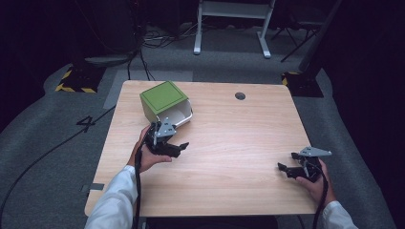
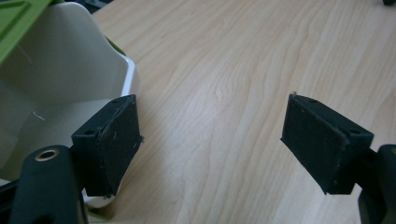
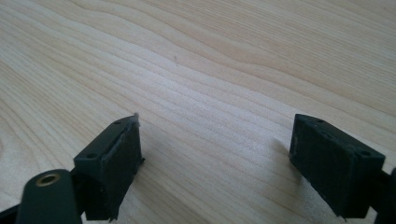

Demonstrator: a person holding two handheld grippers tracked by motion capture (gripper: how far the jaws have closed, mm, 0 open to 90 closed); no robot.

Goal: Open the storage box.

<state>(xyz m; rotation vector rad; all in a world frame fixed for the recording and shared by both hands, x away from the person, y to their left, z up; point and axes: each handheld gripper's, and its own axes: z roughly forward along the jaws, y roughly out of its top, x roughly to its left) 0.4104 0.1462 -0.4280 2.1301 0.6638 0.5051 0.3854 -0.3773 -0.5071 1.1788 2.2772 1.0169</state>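
A green box point(image 1: 163, 98) with a white inside lies on its side at the table's back left, its open mouth point(image 1: 179, 116) facing the near right. My left gripper point(image 1: 173, 147) sits just in front of that mouth, open and holding nothing. In the left gripper view the white inner wall point(image 2: 60, 74) is close on the left, beside the left pad point(image 2: 112, 144); bare wood lies between the pads. My right gripper point(image 1: 287, 170) rests low at the table's near right, open, with bare wood between its pads point(image 3: 119, 163).
The wooden table point(image 1: 224, 143) has a small dark round hole point(image 1: 240, 96) near its back edge. Beyond the table stand white desk legs point(image 1: 197, 33), cables on the grey floor and yellow-black striped bases point(image 1: 76, 83).
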